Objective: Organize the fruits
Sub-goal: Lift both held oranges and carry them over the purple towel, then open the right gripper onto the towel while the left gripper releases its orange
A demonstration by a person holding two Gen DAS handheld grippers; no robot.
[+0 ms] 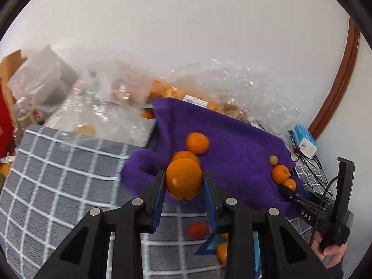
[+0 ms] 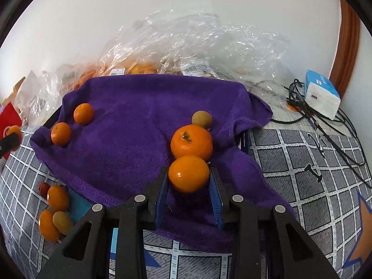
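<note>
A purple towel (image 1: 232,139) (image 2: 139,121) lies over a raised surface. My left gripper (image 1: 183,181) is shut on an orange (image 1: 184,178) and holds it above the towel's near left edge, with two oranges (image 1: 197,143) on the towel just beyond. My right gripper (image 2: 188,176) is shut on an orange (image 2: 188,174) over the towel, right next to a bigger orange (image 2: 191,142) and a small brownish fruit (image 2: 201,120). Two more oranges (image 2: 69,125) sit at the towel's left side. The right gripper also shows in the left wrist view (image 1: 288,191).
Several loose fruits (image 2: 55,211) lie on the grey checked cloth (image 2: 302,162) at the left. Clear plastic bags with fruit (image 2: 186,46) stand behind the towel by the wall. A tissue pack (image 2: 322,95) and black cables (image 2: 325,121) are at the right.
</note>
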